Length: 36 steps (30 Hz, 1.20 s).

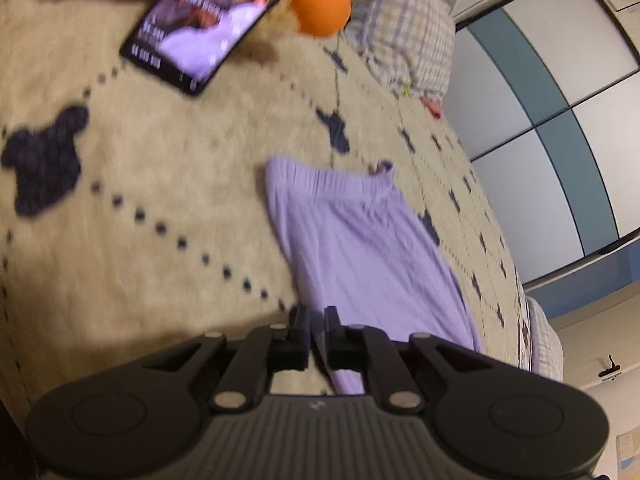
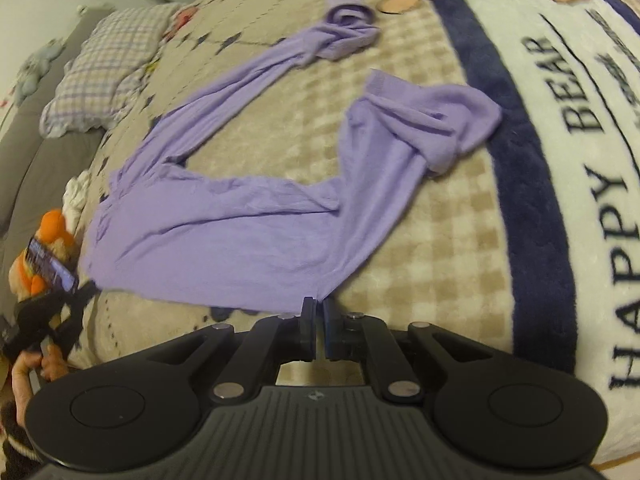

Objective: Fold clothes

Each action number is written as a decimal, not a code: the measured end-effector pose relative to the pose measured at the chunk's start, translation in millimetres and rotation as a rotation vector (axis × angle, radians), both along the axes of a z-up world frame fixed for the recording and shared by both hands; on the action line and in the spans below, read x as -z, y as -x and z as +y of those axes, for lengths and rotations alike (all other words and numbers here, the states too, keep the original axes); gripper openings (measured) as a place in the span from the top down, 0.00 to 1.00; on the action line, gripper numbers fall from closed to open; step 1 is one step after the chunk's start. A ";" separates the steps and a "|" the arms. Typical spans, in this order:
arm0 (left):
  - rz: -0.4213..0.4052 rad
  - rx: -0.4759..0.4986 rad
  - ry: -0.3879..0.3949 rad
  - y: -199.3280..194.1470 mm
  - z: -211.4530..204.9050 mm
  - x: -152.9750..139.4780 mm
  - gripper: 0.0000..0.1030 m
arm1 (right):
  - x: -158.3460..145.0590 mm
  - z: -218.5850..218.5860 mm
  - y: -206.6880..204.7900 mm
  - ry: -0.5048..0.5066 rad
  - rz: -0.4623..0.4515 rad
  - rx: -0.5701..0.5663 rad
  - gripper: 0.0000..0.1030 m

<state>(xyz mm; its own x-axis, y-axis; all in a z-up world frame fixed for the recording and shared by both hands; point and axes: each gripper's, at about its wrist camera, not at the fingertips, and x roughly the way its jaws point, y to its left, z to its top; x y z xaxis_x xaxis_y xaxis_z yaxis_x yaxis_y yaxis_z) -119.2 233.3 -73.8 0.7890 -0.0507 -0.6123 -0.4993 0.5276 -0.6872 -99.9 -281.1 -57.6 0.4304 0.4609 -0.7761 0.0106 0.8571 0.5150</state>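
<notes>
Both grippers, left gripper [image 1: 316,316] and right gripper [image 2: 319,305], pinch the lilac trousers [image 2: 224,240] waistband; thin fabric could slip free on lifting

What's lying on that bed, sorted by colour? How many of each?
Purple: 1, the leggings
Orange: 1, the plush toy
Plaid: 1, the pillow
Black-framed: 1, the phone
White: 1, the small crumpled cloth
Total: 5
</notes>
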 end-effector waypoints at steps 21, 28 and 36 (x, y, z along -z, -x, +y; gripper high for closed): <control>-0.066 -0.080 0.017 -14.1 36.5 18.0 0.85 | -19.0 193.6 7.9 0.245 -0.474 -0.659 0.92; -0.087 -0.107 0.020 -12.4 41.9 21.4 0.83 | -10.3 231.3 5.4 0.362 -0.555 -0.746 0.92; -0.116 -0.082 0.001 -17.3 43.7 19.8 0.59 | 1.7 243.9 0.2 0.432 -0.585 -0.788 0.87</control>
<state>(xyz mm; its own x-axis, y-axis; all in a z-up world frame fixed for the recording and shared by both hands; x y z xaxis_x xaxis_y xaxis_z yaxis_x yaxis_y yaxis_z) -101.9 277.0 -93.6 0.8558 0.0161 -0.5170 -0.4581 0.4877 -0.7431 -100.1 -37.2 -59.3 0.4892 0.5073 -0.7094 -0.7756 0.6251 -0.0877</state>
